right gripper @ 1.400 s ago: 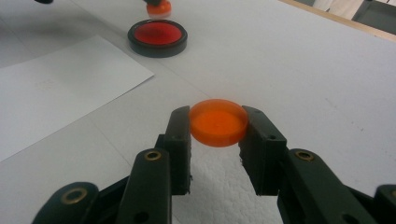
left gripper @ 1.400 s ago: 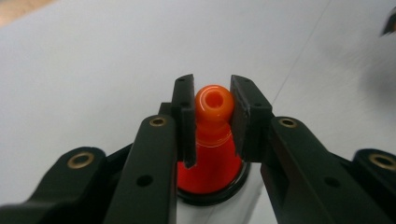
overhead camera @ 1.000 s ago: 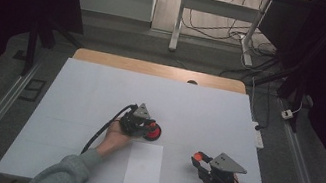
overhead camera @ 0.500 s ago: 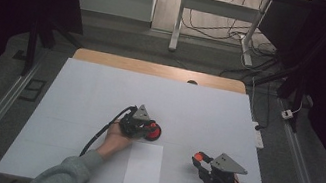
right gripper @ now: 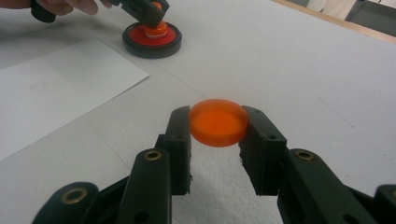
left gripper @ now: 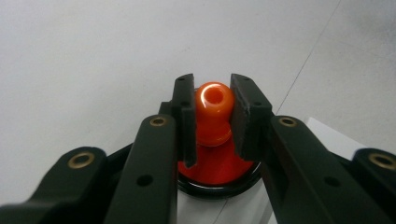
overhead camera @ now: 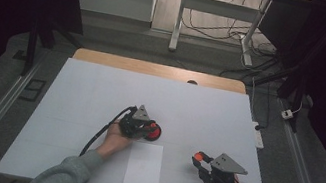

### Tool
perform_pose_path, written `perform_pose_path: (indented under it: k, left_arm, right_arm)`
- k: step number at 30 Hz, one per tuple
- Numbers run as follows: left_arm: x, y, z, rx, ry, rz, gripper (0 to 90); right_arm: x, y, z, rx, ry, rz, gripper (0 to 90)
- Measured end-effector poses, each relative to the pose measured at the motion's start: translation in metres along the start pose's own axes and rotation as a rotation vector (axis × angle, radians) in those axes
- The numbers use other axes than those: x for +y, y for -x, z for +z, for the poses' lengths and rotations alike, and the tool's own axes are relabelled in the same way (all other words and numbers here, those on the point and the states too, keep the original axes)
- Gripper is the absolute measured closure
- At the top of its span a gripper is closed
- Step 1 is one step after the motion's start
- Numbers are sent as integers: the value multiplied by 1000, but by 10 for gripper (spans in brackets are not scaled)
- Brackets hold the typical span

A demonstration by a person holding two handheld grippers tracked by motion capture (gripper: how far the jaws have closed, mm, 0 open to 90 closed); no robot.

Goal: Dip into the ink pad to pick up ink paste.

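Nothing has shifted in the last second, so both grips look settled. My left gripper [left gripper: 210, 112] is clamped on the orange knob [left gripper: 214, 109] of the red stamp [overhead camera: 152, 130], just beyond the white paper [overhead camera: 144, 166]. My right gripper [right gripper: 218, 122] pinches the orange disc [right gripper: 218, 122], off to the paper's right.

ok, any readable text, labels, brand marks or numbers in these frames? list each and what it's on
None readable.
White paper sheet: faint grey marks near its middle in the right gripper view, too faint to read.
Orange knob on the red stamp base, held by the left gripper: no print visible.
Orange disc in the right gripper: plain.
Black jaws, white table cover: no markings seen.
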State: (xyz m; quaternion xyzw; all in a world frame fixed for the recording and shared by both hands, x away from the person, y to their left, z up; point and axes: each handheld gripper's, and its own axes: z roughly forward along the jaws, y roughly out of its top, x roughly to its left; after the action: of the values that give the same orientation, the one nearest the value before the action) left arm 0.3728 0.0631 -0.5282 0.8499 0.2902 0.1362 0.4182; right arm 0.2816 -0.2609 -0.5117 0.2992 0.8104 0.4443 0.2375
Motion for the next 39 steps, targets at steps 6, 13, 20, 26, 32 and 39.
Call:
perform_pose_path:
  k: [6,13,20,26,32,39]
  left_arm:
    - [0,0,0,-3,1,-7,731]
    - [1,0,0,0,-3,-4,731]
    - [1,1,0,5,-4,0,731]
    - [2,0,-3,22,15,20,728]
    - [10,-7,-26,-5,126,-38,727]
    - [14,-5,-35,-61,155,-69,726]
  right_arm:
    - [0,-1,0,1,4,-2,648]
    - [1,-1,0,-3,-7,-3,648]
    - [1,-1,0,6,-1,-8,648]
    - [1,0,0,11,4,-1,648]
    - [1,2,0,9,6,1,648]
    - [2,1,1,16,5,-5,648]
